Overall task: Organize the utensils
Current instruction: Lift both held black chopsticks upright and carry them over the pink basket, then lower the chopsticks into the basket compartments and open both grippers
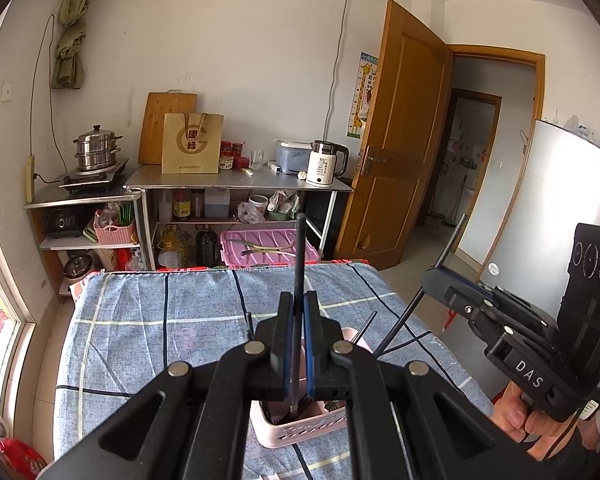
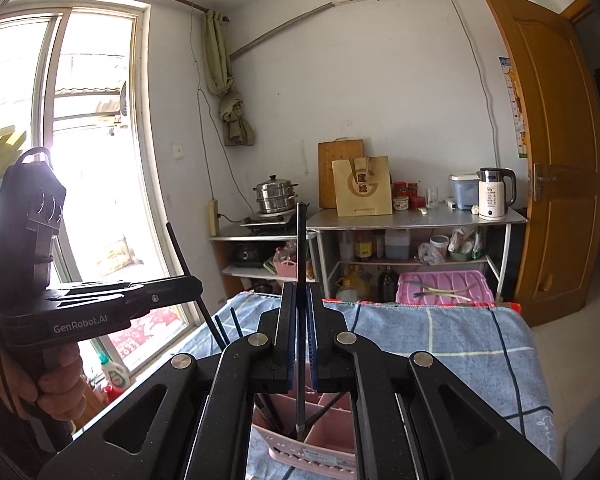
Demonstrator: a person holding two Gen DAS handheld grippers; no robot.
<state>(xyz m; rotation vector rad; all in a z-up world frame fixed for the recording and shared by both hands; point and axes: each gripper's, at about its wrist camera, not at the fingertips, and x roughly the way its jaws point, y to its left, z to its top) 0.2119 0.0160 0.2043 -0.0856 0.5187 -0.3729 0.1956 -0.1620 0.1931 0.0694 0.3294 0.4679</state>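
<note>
My left gripper (image 1: 299, 300) is shut on a black chopstick (image 1: 299, 248) that stands upright between its blue pads. The chopstick's lower end hangs over a pink compartmented utensil holder (image 1: 300, 430) on the blue checked tablecloth (image 1: 160, 320). My right gripper (image 2: 300, 292) is likewise shut on an upright black chopstick (image 2: 300, 240) above the same pink holder (image 2: 320, 454). Each view shows the other gripper from the side: the right gripper (image 1: 432, 276) and the left gripper (image 2: 196, 285), each with a slanted chopstick through its jaws. More black chopsticks (image 2: 236, 322) lean in the holder.
Beyond the table stands a metal shelf unit (image 1: 236, 184) with a white kettle (image 1: 324, 164), a paper bag, jars and a steamer pot (image 1: 97, 148). A pink crate (image 1: 266, 242) sits on the floor. A wooden door (image 1: 396, 156) is open at the right; a window (image 2: 60, 140) lies left.
</note>
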